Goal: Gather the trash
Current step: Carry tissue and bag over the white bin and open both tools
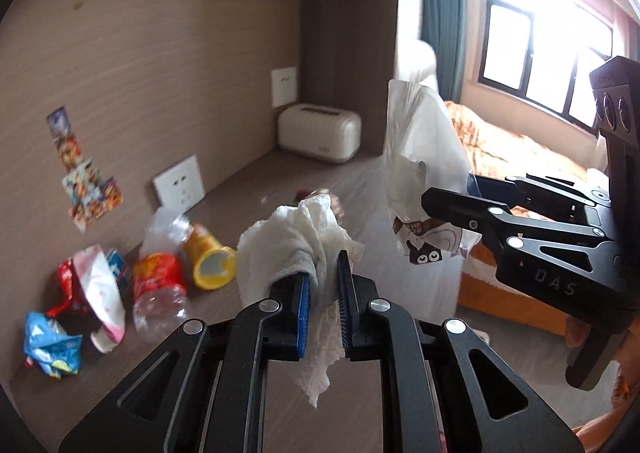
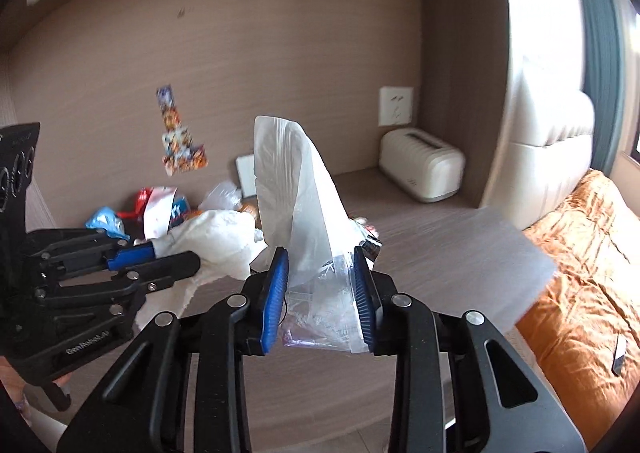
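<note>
My left gripper [image 1: 324, 267] is shut on a crumpled white paper towel [image 1: 288, 241], which hangs above the brown desk [image 1: 256, 181]. To its right, my right gripper [image 1: 430, 209] pinches a clear plastic bag [image 1: 416, 157] with a cartoon print, held upright. In the right wrist view the bag [image 2: 304, 189] stands up between the blue pads of the right gripper [image 2: 320, 259]. The left gripper [image 2: 176, 253] holds the towel [image 2: 218, 237] just left of it. A pile of trash stays on the desk: a blue wrapper [image 1: 50, 349], a red and white wrapper [image 1: 96, 293], a crushed bottle [image 1: 160, 293], a yellow cup [image 1: 210, 261].
A cream toaster [image 1: 320, 133] stands in the desk's back corner below a wall socket [image 1: 285, 87]. A second socket [image 1: 180, 183] and stickers [image 1: 86, 181] are on the back wall. A bed with an orange cover [image 2: 580, 253] lies to the right of the desk, under a window [image 1: 544, 53].
</note>
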A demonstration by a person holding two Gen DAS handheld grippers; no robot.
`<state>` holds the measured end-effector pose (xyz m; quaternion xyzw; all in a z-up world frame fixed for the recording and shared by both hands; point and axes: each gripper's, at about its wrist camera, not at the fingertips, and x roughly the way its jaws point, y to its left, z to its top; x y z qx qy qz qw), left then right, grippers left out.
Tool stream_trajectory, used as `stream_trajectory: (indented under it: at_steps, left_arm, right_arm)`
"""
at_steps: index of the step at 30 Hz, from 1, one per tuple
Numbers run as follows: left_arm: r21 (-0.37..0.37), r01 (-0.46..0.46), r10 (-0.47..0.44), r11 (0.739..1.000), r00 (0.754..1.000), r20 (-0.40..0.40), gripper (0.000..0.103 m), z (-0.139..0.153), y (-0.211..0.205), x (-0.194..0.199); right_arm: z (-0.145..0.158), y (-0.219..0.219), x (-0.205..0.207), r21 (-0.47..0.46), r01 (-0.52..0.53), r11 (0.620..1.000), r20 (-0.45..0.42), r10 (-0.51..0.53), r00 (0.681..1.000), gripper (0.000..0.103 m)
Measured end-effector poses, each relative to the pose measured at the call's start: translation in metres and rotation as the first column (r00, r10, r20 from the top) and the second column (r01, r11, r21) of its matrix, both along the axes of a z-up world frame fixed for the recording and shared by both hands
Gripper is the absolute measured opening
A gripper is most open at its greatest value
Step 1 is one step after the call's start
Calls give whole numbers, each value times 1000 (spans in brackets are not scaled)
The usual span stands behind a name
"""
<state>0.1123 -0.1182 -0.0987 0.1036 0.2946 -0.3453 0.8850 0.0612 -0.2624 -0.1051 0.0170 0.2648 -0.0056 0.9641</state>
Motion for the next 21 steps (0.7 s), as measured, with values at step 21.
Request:
stream_trajectory:
  at_steps: [21]
  left_arm:
    - [1, 329, -329, 944, 944, -28, 12, 8, -178, -102]
  right_arm:
    - [23, -146, -165, 16, 375, 927, 39, -376, 926, 31]
